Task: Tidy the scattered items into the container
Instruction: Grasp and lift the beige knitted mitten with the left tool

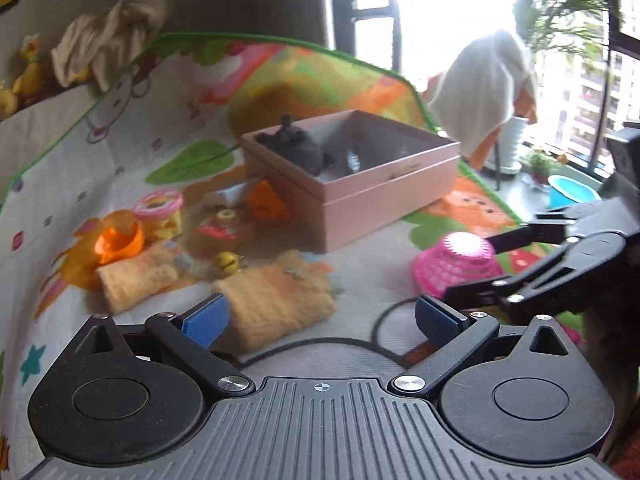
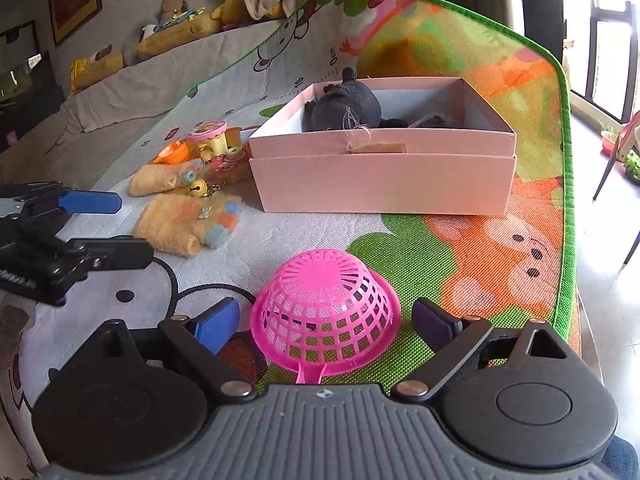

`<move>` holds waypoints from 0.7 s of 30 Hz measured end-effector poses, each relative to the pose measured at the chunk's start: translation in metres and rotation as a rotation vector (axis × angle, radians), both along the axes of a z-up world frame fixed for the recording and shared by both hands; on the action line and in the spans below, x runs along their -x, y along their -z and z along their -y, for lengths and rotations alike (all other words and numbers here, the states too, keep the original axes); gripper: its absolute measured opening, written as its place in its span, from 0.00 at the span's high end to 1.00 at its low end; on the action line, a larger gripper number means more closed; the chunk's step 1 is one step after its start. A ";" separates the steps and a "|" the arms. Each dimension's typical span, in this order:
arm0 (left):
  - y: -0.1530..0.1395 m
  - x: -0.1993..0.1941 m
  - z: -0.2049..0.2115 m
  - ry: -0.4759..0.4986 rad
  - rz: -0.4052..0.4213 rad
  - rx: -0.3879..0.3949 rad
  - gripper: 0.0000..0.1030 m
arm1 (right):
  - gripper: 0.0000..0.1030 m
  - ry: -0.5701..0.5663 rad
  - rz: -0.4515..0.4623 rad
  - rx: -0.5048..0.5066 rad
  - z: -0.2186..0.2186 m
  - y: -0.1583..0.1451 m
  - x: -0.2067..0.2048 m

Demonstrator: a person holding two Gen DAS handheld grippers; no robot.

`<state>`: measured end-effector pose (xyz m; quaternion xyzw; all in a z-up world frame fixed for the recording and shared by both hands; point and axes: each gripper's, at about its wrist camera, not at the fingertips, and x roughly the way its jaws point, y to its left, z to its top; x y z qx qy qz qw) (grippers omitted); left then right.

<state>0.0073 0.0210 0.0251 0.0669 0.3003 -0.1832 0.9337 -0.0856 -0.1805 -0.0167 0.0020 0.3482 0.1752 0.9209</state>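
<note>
seemingly mid-tidy on a cartoon-printed foam play mat (image 2: 440, 248), the scene reads left to right in the right wrist view: the left gripper (image 2: 116, 226) reaches in from the edge with its blue-padded jaws parted and nothing between them, just beside a fuzzy yellow knitted glove with coloured fingertips (image 2: 188, 220); a second fuzzy yellow glove (image 2: 164, 179), a small brass-coloured bell (image 2: 199, 189), an orange plastic cup (image 2: 174, 152) and a pink-topped yellow plastic toy (image 2: 214, 136) lie scattered beyond it. next, the upturned pink plastic lattice basket with a short handle (image 2: 326, 312) sits dome-up on the mat between the fingers of the right gripper (image 2: 326, 320), whose jaws stand wide and clear of its sides, gripping nothing. farther back rests the pale pink cardboard box (image 2: 384, 176), already holding a dark grey plush toy (image 2: 344, 106) against its left wall. the basket looks light, thin-walled and somewhat springy, likely to flex or skid on its smooth rim if pinched across the dome; the lower rim or the handle stub nearest the camera seems the surer hold. the gloves should be soft, light and forgiving anywhere along the cuff. legible writing is scant: ruler-style numerals, "0" and "10", printed on the mat behind the box; the label on the box front cannot be read.
</note>
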 end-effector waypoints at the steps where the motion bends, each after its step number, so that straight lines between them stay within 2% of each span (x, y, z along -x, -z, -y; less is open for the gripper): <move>1: 0.002 -0.007 -0.005 -0.027 -0.011 0.010 0.01 | 0.03 0.005 -0.003 -0.003 0.001 0.000 -0.001; 3: 0.005 -0.018 -0.009 -0.070 -0.020 0.013 0.03 | 0.03 0.005 -0.007 -0.007 0.001 0.001 -0.001; 6: 0.012 -0.028 -0.005 -0.100 -0.002 -0.039 0.17 | 0.02 0.004 -0.007 -0.004 0.000 0.001 -0.001; 7: 0.014 -0.032 -0.004 -0.097 -0.003 -0.052 0.18 | 0.02 0.004 -0.007 -0.004 0.000 0.001 -0.001; 10: 0.020 -0.041 -0.003 -0.040 -0.029 -0.042 0.10 | 0.02 0.004 -0.007 -0.004 -0.001 0.001 -0.001; 13: 0.021 -0.041 -0.001 0.003 -0.056 -0.013 0.09 | 0.02 0.005 -0.007 -0.007 -0.001 0.001 -0.001; 16: 0.018 -0.026 0.003 0.092 -0.084 0.064 0.09 | 0.02 0.005 -0.007 -0.006 -0.001 0.001 -0.001; 18: 0.016 -0.012 0.010 0.131 -0.079 0.087 0.09 | 0.01 0.005 -0.008 -0.005 -0.001 0.001 -0.001; 21: 0.011 0.000 0.024 0.131 -0.015 0.018 0.08 | 0.01 0.005 -0.008 -0.001 -0.001 0.001 -0.001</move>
